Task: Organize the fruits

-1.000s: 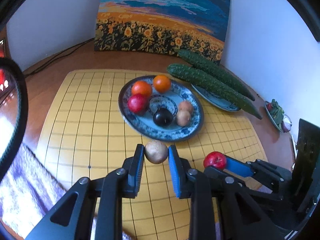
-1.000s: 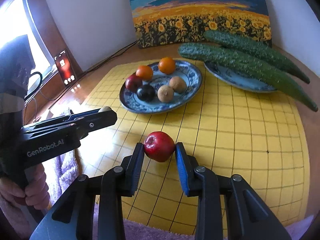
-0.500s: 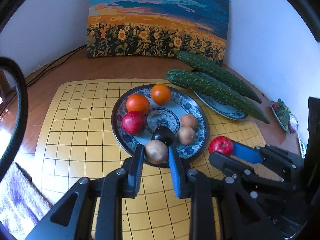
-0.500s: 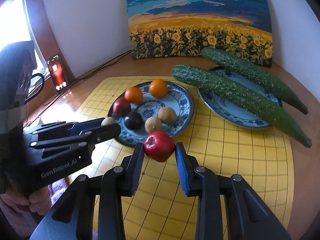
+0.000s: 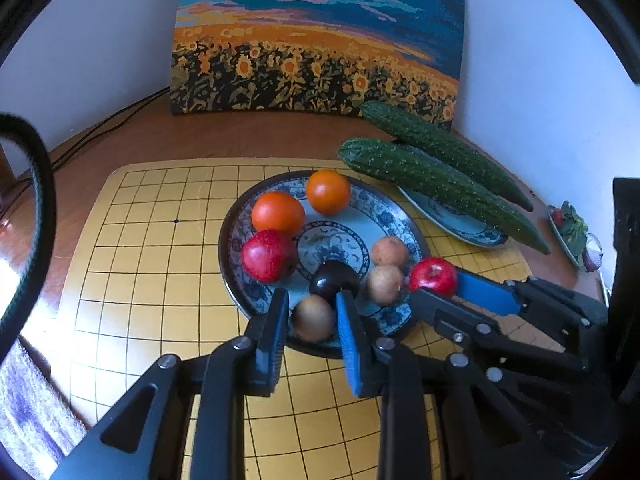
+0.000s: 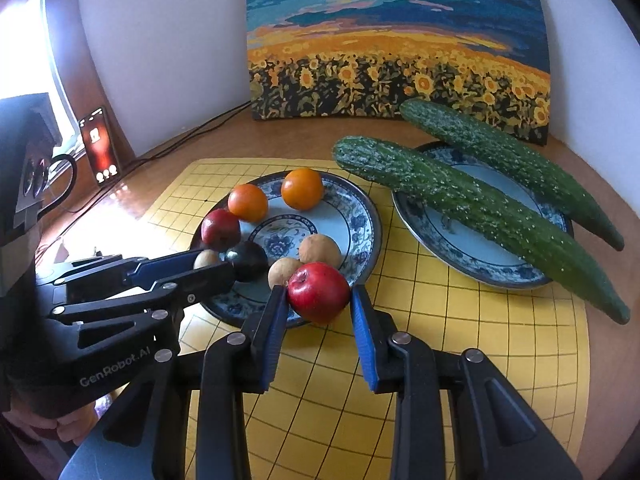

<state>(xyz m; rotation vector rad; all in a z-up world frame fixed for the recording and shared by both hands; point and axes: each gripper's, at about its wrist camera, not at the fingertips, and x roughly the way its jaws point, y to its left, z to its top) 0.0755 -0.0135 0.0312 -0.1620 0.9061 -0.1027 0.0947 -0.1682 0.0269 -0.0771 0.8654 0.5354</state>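
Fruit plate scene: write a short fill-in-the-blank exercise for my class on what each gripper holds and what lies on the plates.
1. The left gripper is shut on a small ____ fruit.
2. The right gripper holds a ____ apple.
3. The fruit plate holds ____ orange fruits.
4. Two long green ____ lie across the other plate.

Missing words: brown; red; two; cucumbers

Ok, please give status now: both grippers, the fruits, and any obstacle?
Left gripper shut on brown fruit, over fruit plate rim. Right gripper shut on red apple, same plate. Dark plum close ahead.
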